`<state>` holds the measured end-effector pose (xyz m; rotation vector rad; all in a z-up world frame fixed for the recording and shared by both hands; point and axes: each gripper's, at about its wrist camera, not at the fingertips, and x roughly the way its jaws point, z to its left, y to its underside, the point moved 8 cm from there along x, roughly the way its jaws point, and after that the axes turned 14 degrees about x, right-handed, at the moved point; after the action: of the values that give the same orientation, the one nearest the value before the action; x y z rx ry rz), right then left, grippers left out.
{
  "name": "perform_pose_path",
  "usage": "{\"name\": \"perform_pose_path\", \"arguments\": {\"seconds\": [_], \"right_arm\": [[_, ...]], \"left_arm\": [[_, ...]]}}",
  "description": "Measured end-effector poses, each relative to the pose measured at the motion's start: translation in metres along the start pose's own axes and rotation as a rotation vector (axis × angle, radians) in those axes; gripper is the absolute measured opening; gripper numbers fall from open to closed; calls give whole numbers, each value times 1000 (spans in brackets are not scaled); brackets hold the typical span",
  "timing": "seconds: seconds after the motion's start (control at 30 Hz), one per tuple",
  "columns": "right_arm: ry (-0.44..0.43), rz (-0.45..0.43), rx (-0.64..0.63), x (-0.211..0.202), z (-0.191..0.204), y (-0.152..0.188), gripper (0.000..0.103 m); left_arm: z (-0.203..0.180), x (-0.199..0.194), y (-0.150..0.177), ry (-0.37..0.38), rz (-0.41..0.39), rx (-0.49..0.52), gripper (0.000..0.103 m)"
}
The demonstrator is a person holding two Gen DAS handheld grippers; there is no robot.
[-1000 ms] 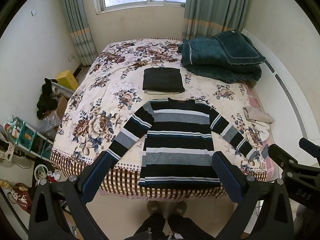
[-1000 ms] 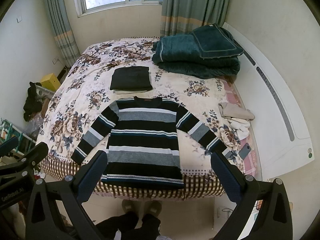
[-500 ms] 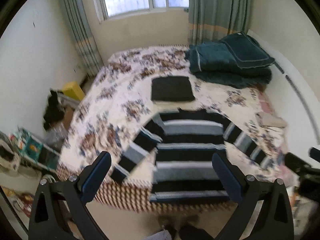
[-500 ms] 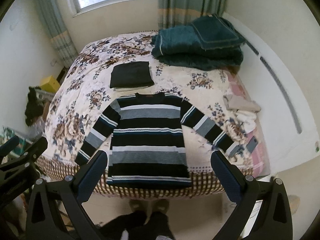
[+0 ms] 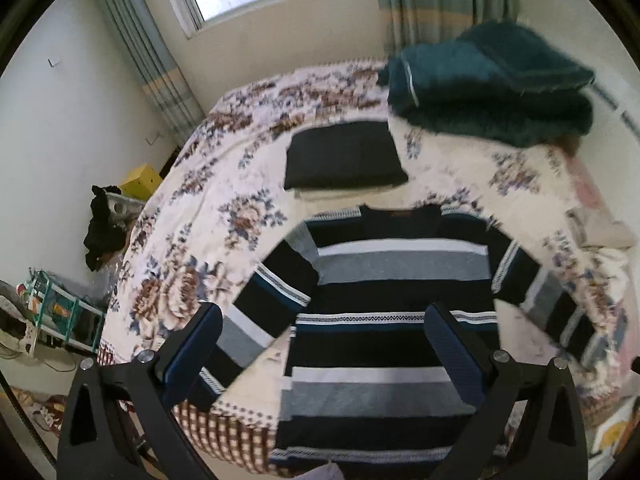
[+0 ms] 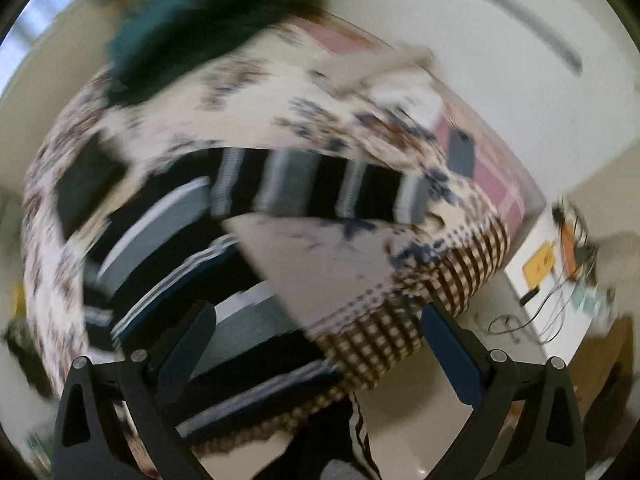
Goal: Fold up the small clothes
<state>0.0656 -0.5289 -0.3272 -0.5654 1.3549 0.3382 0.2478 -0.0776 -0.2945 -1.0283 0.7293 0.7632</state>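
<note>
A striped sweater (image 5: 396, 280) in black, grey and white lies flat, sleeves spread, on the floral bedspread (image 5: 208, 240). My left gripper (image 5: 322, 346) hangs open above its lower left part, near the left sleeve (image 5: 256, 312). In the blurred right wrist view the sweater's right sleeve (image 6: 320, 188) runs across the middle. My right gripper (image 6: 318, 342) is open above the bed's right front corner, holding nothing. A folded black garment (image 5: 342, 156) lies beyond the sweater's collar.
A folded teal blanket (image 5: 492, 84) sits at the bed's far right. Small pale clothes (image 5: 600, 232) and a dark phone (image 6: 460, 152) lie near the right edge. A cluttered rack (image 5: 56, 312) and yellow box (image 5: 142, 178) stand left of the bed; cables (image 6: 552, 312) lie on the right floor.
Both grippers have dropped closer to the bed. The left view moved in over the sweater's left side; the right gripper swung fast to the right sleeve and bed corner. Both stayed open.
</note>
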Motion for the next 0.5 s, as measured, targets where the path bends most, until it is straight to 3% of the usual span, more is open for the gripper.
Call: {"name": "perform_pose_path", "arguments": {"seconds": [0.13, 0.27, 0.5], "right_arm": [[37, 81, 202, 116, -71, -54, 94], [48, 160, 427, 220, -147, -94, 94], [70, 167, 488, 327, -185, -136, 94]], "left_arm": [[-41, 72, 3, -37, 76, 15, 103], [-80, 142, 16, -25, 183, 9, 103], [-134, 232, 34, 5, 308, 13, 103]]}}
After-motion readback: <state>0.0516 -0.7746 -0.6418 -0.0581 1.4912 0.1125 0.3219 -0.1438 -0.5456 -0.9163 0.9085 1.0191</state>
